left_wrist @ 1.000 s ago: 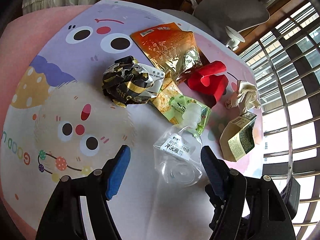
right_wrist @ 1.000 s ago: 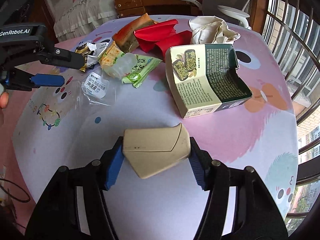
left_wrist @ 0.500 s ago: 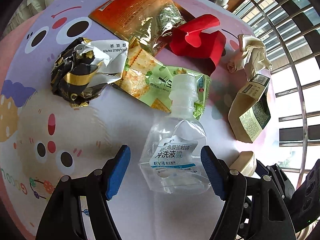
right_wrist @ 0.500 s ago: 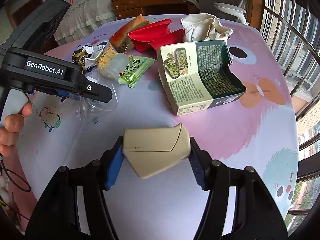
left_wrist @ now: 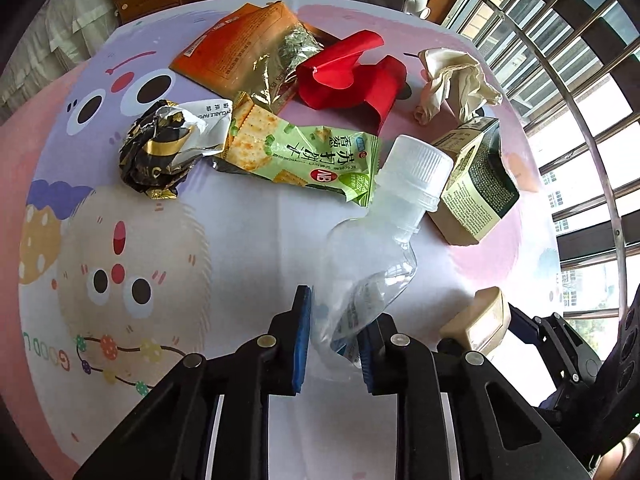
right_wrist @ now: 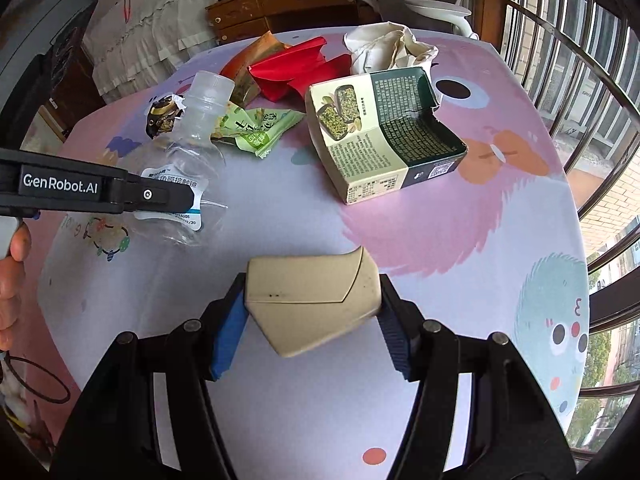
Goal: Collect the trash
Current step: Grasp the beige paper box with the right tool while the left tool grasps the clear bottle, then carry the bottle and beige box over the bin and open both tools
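Left wrist view shows the left gripper (left_wrist: 334, 338) clamped on the lower body of a clear plastic bottle (left_wrist: 384, 240), its blue pads pressed narrow against the crushed label end while the white-capped neck tilts up and away, so the bottle appears lifted off the cartoon-printed tablecloth (left_wrist: 240, 264). Gripping the soft, flattened base probably gives the pads a firmer bite than the round neck would. Half a second ago the same pads stood wide to either side of the bottle as it lay flat; a second ago they hovered further back. The right gripper (right_wrist: 308, 328) holds a beige folded carton piece (right_wrist: 312, 300) squeezed between its fingers, kept low and near, unchanged across the frames, seemingly parked while the other hand works. On the cloth remain the torn green-and-cream box (right_wrist: 384, 140), a green cracker wrapper (left_wrist: 304, 156), a crumpled black-and-gold wrapper (left_wrist: 160, 148), an orange foil bag (left_wrist: 248, 48), red folded paper (left_wrist: 352, 72) and a crumpled tissue (left_wrist: 452, 80), clustered toward the far side. No bin is visible in either view.
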{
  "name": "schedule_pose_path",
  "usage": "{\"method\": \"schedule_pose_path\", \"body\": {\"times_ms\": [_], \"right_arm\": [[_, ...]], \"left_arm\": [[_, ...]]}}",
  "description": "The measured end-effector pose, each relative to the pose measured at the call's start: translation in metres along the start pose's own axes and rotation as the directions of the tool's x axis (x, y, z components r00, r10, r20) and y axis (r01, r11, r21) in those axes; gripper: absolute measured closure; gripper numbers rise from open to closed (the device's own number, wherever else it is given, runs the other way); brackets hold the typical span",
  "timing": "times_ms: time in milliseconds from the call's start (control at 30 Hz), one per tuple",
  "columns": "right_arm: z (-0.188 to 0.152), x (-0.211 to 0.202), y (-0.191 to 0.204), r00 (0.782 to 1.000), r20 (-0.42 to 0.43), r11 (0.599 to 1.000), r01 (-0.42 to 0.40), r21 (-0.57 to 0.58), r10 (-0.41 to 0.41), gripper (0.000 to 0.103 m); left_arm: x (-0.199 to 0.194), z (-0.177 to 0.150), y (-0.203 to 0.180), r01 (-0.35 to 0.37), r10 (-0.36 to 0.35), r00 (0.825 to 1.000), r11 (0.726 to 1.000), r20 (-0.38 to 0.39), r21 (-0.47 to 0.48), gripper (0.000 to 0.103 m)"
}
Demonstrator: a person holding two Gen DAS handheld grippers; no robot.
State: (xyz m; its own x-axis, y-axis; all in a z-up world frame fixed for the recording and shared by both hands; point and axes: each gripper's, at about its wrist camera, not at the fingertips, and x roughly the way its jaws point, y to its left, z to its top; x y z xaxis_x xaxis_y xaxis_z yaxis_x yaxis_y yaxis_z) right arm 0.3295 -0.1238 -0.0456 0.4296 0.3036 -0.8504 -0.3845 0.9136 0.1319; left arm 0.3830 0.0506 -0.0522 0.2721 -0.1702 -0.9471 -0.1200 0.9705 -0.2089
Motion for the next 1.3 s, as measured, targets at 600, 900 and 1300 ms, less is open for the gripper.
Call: {"method": "schedule_pose_path", "body": {"times_ms": [600,900,1300], "right_arm": [[-0.1,-0.113,0.105,0.989,0.108,0.99,0.086,0.116,-0.099,0.045],[-0.198,-0.156,0.178,0.982,0.117,0.969,0.122,0.214,-0.15,0.045],[-0.309,-0.155,0.209,0.989,-0.046,0.959,0.151,0.241,-0.144,0.045]], "left_arm": [[-0.128,-0.179,0.027,-0.057,0.025,0.984,0.982,0.176,0.178,0.082],[-0.169,-0.305,0.063,-0.047,-0.013,0.978,0.958,0.207,0.284,0.082],[-0.145,-0.399,0.078,0.003,-0.032,0.996,0.947,0.086,0.321,0.082]]}}
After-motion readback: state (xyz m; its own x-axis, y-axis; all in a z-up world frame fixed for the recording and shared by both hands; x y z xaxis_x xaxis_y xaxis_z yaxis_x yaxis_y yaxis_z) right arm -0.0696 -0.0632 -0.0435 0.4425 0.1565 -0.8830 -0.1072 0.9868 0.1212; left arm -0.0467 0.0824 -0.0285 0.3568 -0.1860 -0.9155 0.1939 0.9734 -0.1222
